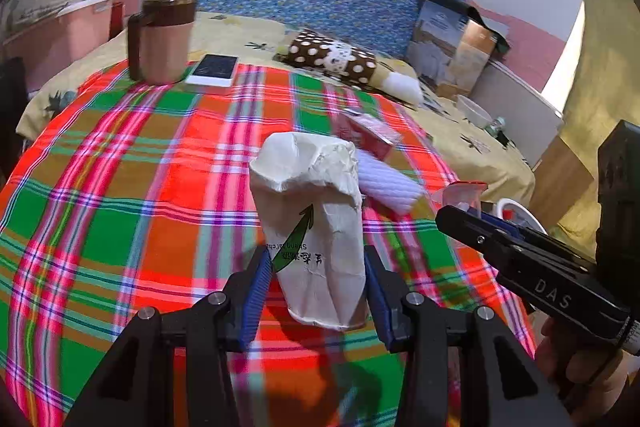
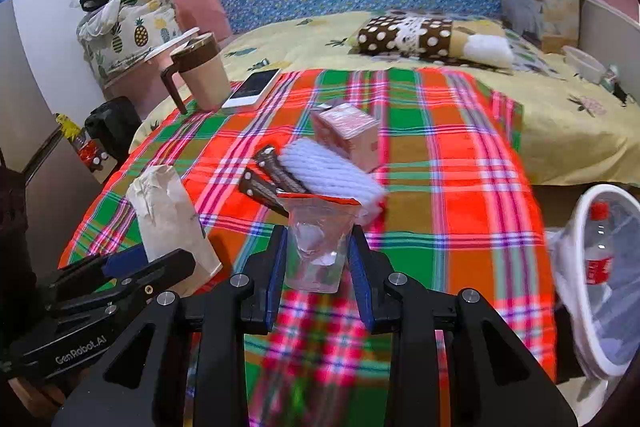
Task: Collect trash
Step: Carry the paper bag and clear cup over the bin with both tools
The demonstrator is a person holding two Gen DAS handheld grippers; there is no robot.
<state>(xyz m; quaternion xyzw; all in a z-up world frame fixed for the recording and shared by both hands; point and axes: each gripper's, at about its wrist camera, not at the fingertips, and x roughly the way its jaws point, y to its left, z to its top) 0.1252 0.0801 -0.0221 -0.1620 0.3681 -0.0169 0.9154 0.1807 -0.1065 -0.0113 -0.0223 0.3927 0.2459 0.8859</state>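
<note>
My left gripper (image 1: pixel 316 287) is shut on a crumpled white paper cup (image 1: pixel 316 211), held upside down above the plaid cloth (image 1: pixel 132 187); the cup also shows in the right wrist view (image 2: pixel 168 211). My right gripper (image 2: pixel 318 275) is shut on a clear plastic cup (image 2: pixel 318 243) with a red-edged torn lid. The right gripper also shows in the left wrist view (image 1: pixel 460 223) at the right. A white bin (image 2: pixel 592 227) with a plastic bottle (image 2: pixel 598 251) inside stands off the bed's right edge.
On the cloth lie a white yarn roll (image 2: pixel 332 171), a pink carton (image 2: pixel 348 135), dark wrappers (image 2: pixel 272 179), a phone (image 2: pixel 252 89) and a brown mug (image 2: pixel 200 75). A polka-dot pillow (image 2: pixel 408 35) lies behind on the yellow sheet.
</note>
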